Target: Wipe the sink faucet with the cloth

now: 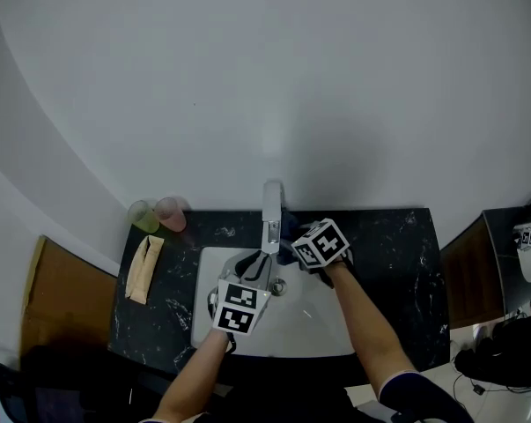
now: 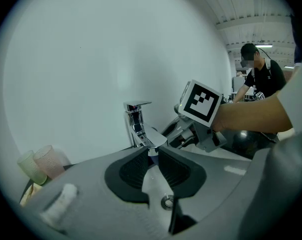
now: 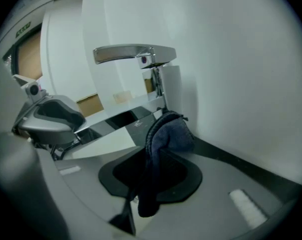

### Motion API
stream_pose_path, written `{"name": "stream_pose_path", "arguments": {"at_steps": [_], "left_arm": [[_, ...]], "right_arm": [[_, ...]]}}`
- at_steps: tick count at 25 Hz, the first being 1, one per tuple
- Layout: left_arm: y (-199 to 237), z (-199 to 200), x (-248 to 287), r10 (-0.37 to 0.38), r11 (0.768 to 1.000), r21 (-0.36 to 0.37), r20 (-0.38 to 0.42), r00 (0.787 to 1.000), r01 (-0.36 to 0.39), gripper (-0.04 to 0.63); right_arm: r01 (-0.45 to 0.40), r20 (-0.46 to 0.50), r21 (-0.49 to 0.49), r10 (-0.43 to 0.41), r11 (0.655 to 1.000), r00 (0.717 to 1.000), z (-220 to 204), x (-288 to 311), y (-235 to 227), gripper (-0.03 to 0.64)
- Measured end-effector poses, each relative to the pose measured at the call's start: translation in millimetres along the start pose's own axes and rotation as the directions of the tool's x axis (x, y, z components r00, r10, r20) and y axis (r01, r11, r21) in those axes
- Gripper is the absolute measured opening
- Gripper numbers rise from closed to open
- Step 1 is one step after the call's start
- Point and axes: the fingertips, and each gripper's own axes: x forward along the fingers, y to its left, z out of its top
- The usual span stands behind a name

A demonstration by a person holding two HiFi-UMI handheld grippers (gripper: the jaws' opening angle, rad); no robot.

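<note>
Dark cloth (image 3: 172,133) clamped in right tongs (image 3: 153,164); faucet (image 3: 158,84) stands upright just ahead of them, lever (image 3: 133,53) overhead running left, contact unclear. Meanwhile left tongs (image 2: 154,159) narrowly apart, empty, spout tip (image 2: 153,143) just beyond. Right-hand side nearer for wiping.

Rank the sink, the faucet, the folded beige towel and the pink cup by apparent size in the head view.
1. sink
2. faucet and folded beige towel: too alike to rank
3. pink cup
</note>
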Motion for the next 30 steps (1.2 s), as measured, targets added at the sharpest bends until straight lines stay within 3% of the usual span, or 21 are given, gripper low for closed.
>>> {"name": "stream_pose_path", "arguments": {"at_steps": [5,7,13,18,30], "left_arm": [[-0.1,1.5,1.2,-0.009,1.0,0.001,0.003,1.0,0.009,0.064],[0.3,1.7,1.1,-0.013,1.0,0.0,0.005,1.0,0.013,0.064],[3.9,2.2,-0.4,-0.006,1.0,-0.01,0.011,1.0,0.006,0.061],[3.5,2.0,-0.4,-0.005,1.0,-0.009,0.011,1.0,0.005,0.058],[3.9,1.6,0.1,0.003,1.0,-0.013,0.008,1.0,-0.003,0.055]], "right_arm": [[-0.165,-0.073,-0.011,0.164,0.986,0.984,-16.4,2.4,32.4,0.084],[-0.196,-0.098,-0.02,0.193,0.98,0.976,-21.5,5.9,40.5,0.084],[-0.046,-0.065,0.019,0.048,0.999,0.997,-11.3,5.2,6.0,0.084],[-0.013,-0.082,0.009,0.014,1.0,0.997,-7.6,8.4,-6.0,0.084],[0.093,0.168,-0.083,-0.078,0.992,0.983,24.7,-20.7,-14.2,0.08]]}}
